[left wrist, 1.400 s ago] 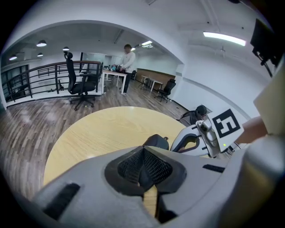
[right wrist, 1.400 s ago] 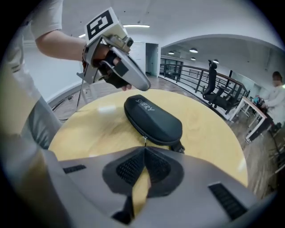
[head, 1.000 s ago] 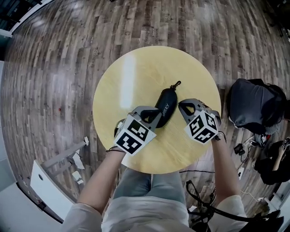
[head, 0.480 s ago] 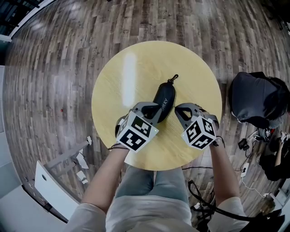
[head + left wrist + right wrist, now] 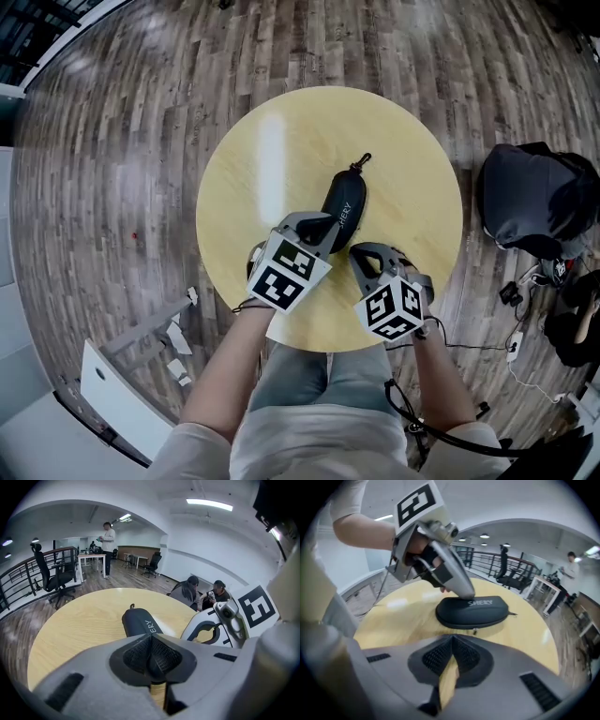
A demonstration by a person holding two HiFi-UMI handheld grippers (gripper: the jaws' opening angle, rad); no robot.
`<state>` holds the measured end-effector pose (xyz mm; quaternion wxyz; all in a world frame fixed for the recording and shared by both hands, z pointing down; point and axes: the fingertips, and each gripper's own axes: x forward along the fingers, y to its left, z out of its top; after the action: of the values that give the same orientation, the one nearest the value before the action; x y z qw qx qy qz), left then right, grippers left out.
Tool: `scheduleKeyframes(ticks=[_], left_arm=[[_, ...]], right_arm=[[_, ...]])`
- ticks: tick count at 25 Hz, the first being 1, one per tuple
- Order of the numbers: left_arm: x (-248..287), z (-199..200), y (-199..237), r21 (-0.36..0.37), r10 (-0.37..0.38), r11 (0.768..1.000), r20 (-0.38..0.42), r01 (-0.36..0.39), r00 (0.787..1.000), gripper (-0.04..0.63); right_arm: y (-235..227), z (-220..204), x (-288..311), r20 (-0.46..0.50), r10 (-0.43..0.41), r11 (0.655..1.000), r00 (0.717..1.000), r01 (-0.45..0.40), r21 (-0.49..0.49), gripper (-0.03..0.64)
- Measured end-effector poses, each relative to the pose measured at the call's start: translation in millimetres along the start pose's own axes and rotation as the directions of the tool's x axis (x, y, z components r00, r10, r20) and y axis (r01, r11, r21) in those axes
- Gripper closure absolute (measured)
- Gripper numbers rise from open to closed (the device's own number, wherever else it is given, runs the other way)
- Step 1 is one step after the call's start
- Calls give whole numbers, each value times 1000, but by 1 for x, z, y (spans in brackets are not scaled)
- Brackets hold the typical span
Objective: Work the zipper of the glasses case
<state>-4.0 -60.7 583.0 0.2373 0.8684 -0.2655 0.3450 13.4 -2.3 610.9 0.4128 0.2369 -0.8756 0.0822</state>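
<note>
Right hand-held gripper (image 5: 360, 255) back; one glasses case (image 5: 345, 210)

Closed fingers (image 5: 136, 657) just behind glasses case (image 5: 139, 622)

Bright, even indoor light. Head view: heavy fisheye, floor (image 5: 112, 141) planks bow toward the corners. A pale glare streak (image 5: 270, 155) lies on the tabletop (image 5: 412, 187) ahead-left of the left gripper (image 5: 317, 226) fingers; shadows are soft and faint.

Left gripper view: ceiling strip light (image 5: 208, 504) high above the fingers (image 5: 138, 656), black vignette in the corners, and the close-up fingers are soft.

Right gripper view: ceiling spots (image 5: 484, 536) far beyond the fingers (image 5: 433, 658), tabletop glare up-left of them, edges warped and blurred.
</note>
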Motion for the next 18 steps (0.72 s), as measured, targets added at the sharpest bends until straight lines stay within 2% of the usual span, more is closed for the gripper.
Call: scheduleKeyframes(ticks=[2, 4, 5, 6, 8, 13, 15, 18], left_arm=[[0, 0, 1, 2, 6, 1000, 4, -6, 1000, 586], [1, -1, 0, 1, 10, 1000, 5, -10, 1000, 586], [0, 0, 0, 4, 9, 1000, 9, -9, 1000, 586], [0, 1, 1, 5, 7, 1000, 12, -7, 1000, 586], [0, 2, 0, 1, 3, 1000, 15, -3, 1000, 586], [1, 3, 0, -2, 3, 1000, 20, -3, 1000, 586], [1, 2, 1, -8, 3, 1000, 22, -3, 1000, 586], [0, 2, 1, -16, 2, 1000, 25, -1, 1000, 586]], right_arm=[[-20, -1, -8, 25, -114, 992, 993, 113, 48, 615], [-34, -5, -9, 17, -143, 989, 990, 142, 35, 608], [-36, -8, -5, 1, -122, 992, 993, 122, 17, 564], [-37, -10, 0, -16, -94, 996, 995, 94, -3, 547], [-38, -11, 8, -45, -44, 998, 998, 42, -46, 540], [-39, -3, 21, -102, 49, 986, 994, -64, -152, 540], [-37, -2, 23, -114, 90, 984, 989, -105, -141, 541], [-34, -1, 24, -112, 115, 983, 987, -130, -132, 589]])
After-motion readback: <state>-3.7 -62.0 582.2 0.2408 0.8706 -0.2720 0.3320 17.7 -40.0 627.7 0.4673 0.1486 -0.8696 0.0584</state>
